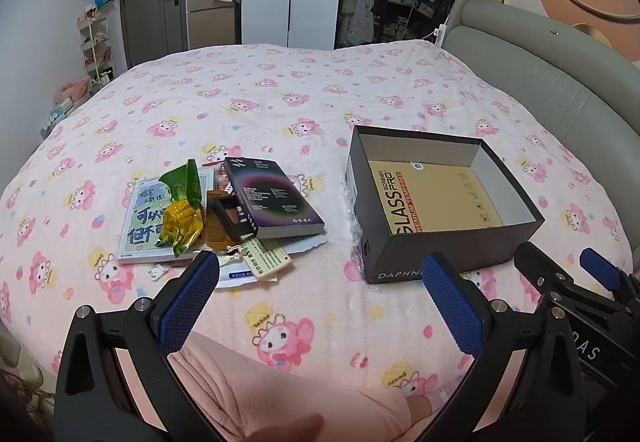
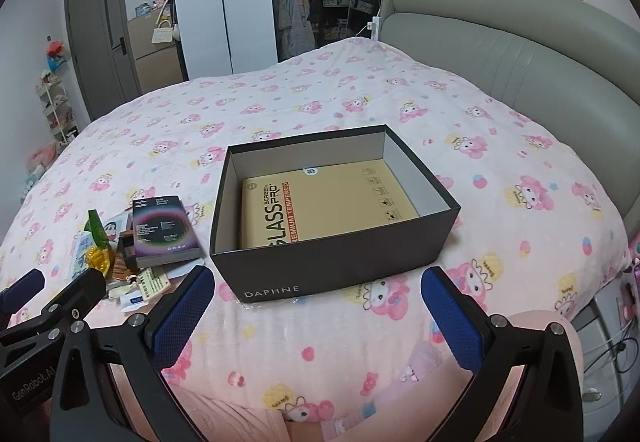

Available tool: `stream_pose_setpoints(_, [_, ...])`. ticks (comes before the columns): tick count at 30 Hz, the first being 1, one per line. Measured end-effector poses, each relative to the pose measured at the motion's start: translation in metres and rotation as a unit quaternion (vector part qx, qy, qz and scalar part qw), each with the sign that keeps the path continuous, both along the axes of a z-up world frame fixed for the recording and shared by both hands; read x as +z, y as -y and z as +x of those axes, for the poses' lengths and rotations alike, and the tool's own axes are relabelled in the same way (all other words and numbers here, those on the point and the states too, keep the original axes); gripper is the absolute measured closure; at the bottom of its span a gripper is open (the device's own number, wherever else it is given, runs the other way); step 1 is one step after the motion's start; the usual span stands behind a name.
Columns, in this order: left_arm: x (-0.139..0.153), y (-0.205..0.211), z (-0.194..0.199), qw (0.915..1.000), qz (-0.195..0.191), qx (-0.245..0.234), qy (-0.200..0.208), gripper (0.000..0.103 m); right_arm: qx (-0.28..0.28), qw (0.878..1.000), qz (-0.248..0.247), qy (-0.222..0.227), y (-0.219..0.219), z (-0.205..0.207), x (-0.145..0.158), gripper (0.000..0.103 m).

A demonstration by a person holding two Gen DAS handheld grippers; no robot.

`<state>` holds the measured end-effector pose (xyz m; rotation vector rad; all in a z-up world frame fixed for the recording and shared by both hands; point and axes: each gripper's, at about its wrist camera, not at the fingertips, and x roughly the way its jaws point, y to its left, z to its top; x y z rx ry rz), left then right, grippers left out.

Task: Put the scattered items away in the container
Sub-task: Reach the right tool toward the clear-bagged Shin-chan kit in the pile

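A black open box (image 1: 452, 250) (image 2: 328, 266) stands on the pink bed and holds a flat tan screen-protector pack (image 1: 436, 198) (image 2: 320, 210). Left of it lies a pile: a dark product box (image 1: 276, 198) (image 2: 164, 230), a small black box (image 1: 234, 216), a brown comb (image 1: 216, 230), a yellow-green wrapped snack (image 1: 182, 218) (image 2: 98, 254), a white printed card (image 1: 146, 226), and paper tags (image 1: 266, 258). My left gripper (image 1: 320, 278) is open and empty, just short of the pile and box. My right gripper (image 2: 318, 290) is open and empty in front of the box.
The pink cartoon-print blanket (image 1: 280, 98) covers the whole bed. A grey padded headboard (image 1: 560, 70) (image 2: 520, 54) curves along the right. Wardrobes and shelves stand beyond the far edge. The other gripper shows at each view's side (image 1: 580, 282) (image 2: 52, 302).
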<state>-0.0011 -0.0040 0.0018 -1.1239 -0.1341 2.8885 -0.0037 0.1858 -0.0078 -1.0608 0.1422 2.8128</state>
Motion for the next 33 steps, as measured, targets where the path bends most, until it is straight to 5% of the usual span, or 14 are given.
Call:
stream_pose_setpoints(10, [0.012,0.03,-0.008,0.9996,0.024,-0.004,-0.016,0.0,0.087,0.996,-0.018,-0.014,0.028,-0.014,-0.003,0.0])
stream_pose_setpoints(20, [-0.009,0.092,-0.034,0.9973,0.046,0.056,-0.011,0.005,0.179,0.984,-0.015,-0.009,0.089,-0.061,-0.007,0.008])
stream_pose_setpoints(24, [-0.015,0.11,-0.047,0.9929,0.068,0.096,-0.017,0.01,0.189,0.98,-0.067,0.011,0.09,-0.068,-0.023,0.012])
stream_pose_setpoints(26, [-0.02,0.118,-0.057,0.9913,0.079,0.104,-0.013,0.01,0.202,0.977,-0.07,0.024,0.098,-0.074,-0.03,0.031])
stream_pose_setpoints(31, [-0.04,0.134,-0.087,0.9868,0.094,0.13,0.024,0.012,0.222,0.973,-0.056,0.034,0.119,-0.095,-0.033,0.046])
stream_pose_setpoints(33, [-0.048,0.142,-0.098,0.983,0.1,0.15,0.038,0.019,0.233,0.97,-0.055,0.038,0.125,-0.104,-0.034,0.06])
